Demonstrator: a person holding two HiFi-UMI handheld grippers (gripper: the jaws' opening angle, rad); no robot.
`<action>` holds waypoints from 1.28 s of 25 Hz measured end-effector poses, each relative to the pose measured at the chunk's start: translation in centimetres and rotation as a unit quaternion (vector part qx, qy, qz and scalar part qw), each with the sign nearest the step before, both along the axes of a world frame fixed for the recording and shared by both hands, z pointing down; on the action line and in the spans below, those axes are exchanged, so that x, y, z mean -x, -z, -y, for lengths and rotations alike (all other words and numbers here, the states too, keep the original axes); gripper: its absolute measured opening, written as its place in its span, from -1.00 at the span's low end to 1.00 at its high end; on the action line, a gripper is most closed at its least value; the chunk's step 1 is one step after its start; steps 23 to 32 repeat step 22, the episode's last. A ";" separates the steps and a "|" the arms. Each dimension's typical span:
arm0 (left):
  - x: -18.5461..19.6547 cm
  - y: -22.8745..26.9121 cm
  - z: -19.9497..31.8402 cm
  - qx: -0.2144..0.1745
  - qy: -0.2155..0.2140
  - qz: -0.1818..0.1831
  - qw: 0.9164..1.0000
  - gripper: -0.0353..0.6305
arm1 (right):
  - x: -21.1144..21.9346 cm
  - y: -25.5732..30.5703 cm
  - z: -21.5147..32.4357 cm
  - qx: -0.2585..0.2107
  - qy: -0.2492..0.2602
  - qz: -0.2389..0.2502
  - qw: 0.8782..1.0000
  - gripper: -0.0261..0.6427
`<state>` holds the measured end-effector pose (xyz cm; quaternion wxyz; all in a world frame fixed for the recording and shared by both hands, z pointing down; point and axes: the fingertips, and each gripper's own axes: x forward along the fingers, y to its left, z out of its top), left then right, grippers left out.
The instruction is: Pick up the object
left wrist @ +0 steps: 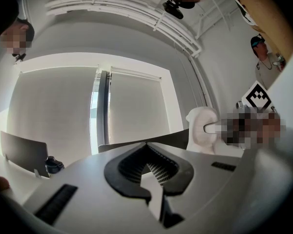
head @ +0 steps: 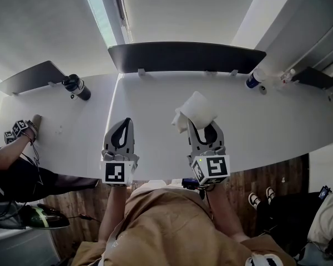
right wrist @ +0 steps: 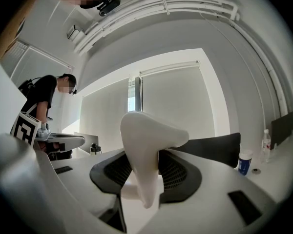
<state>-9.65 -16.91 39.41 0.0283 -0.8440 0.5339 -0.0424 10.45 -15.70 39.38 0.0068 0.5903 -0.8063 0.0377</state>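
1. Jaws of the right gripper [head: 202, 127] pinch a white object [head: 195, 111] between their black pads [right wrist: 178, 172]; the lump bulges up and forward past the tips.
2. Object and gripper hang over the white tabletop [head: 266, 126], close to its near edge and about midway along it.
3. Left gripper [head: 124, 125] sits just beside, jaws pressed together at the tips, nothing between them.

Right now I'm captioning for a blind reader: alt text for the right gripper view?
The right gripper is shut on a white curved object that rises between its dark jaws. Behind it are a white table and a dark panel.
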 end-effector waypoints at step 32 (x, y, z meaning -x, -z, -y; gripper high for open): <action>0.7 -0.2 -0.1 0.003 0.005 -0.001 1.000 -0.88 | 0.2 -0.5 0.0 0.007 -0.002 0.002 1.000 -0.43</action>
